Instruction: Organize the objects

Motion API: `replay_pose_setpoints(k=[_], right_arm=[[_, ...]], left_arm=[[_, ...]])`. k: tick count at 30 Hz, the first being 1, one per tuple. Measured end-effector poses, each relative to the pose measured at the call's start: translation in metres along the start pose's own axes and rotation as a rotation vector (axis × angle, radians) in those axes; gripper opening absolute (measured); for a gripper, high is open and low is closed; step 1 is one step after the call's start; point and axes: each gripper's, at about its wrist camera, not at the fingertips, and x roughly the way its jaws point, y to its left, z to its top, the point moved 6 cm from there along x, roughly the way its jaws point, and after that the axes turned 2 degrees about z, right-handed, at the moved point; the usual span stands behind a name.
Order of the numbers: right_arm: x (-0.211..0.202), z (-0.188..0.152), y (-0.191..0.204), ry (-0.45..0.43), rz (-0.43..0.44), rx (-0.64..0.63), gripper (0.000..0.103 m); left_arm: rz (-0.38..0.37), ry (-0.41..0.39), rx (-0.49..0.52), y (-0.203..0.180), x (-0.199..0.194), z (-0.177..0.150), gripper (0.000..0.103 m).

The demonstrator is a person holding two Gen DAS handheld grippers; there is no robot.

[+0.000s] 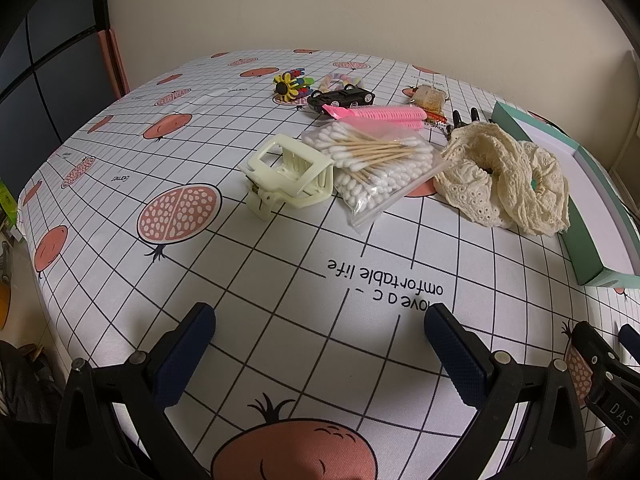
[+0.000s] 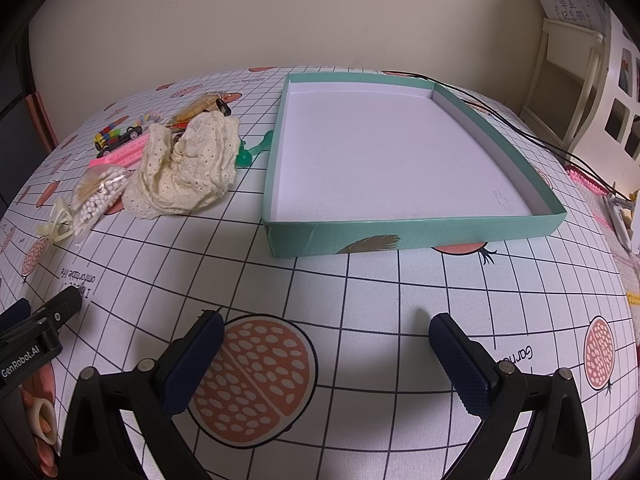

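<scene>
Both claws hung low over the tabletop (image 2: 360, 280), nothing picked up yet. Left claw (image 1: 320, 344) was spread wide & empty, fingers framing bare cloth; right claw (image 2: 326, 348) likewise wide apart, holding nothing, pointed at the teal box (image 2: 416, 232).

Box sat empty w/ white floor showing, open side up, on the right part of the tabletop. Prob. the drop-off spot, which would explain why it was kept bare & the clutter piled just to its left. Clutter made one loose cluster: cream hair clip (image 1: 286, 180) nearest the left claw, touching the bag of cotton swabs (image 1: 376, 160); lace scrunchie (image 1: 508, 176) heaped on the box side, v. near the box wall. Behind those lay pink comb (image 1: 380, 114), black toy car (image 1: 342, 98), a sunflower-type colourful toy (image 1: 290, 84), a pastel beaded ring, a snack packet (image 1: 430, 100) and small dark clips, too small to ID. A green plastic bit (image 2: 256, 150) poked out btwn scrunchie & box. Judging by layout, hair clip looked the easiest first grab for the left side: apart from the pile edge, rigid, free on its near side.

Surface: white cloth w/ black grid, pomegranate prints, some text. Plain cream wall (image 2: 280, 8) behind; dark cabinet at far left, cables & a pale shelf unit (image 2: 568, 80) to the right.
</scene>
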Motion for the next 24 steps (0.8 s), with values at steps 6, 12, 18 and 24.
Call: replay_pose_setpoints(k=[6, 12, 18, 24], right_arm=[[0.0000, 0.0000, 0.0000, 0.000, 0.000, 0.000, 0.103], [0.0000, 0.0000, 0.0000, 0.000, 0.000, 0.000, 0.103], [0.0000, 0.0001, 0.0000, 0.000, 0.000, 0.000, 0.103], [0.0003, 0.0003, 0.0002, 0.001, 0.001, -0.002, 0.103]], left_arm=[[0.000, 0.000, 0.000, -0.0001, 0.0002, -0.0005, 0.103], [0.000, 0.001, 0.000, -0.0001, 0.0002, -0.0003, 0.103], [0.000, 0.000, 0.000, -0.0006, 0.0005, -0.0011, 0.103], [0.001, 0.006, 0.001, -0.0017, 0.0013, -0.0012, 0.103]])
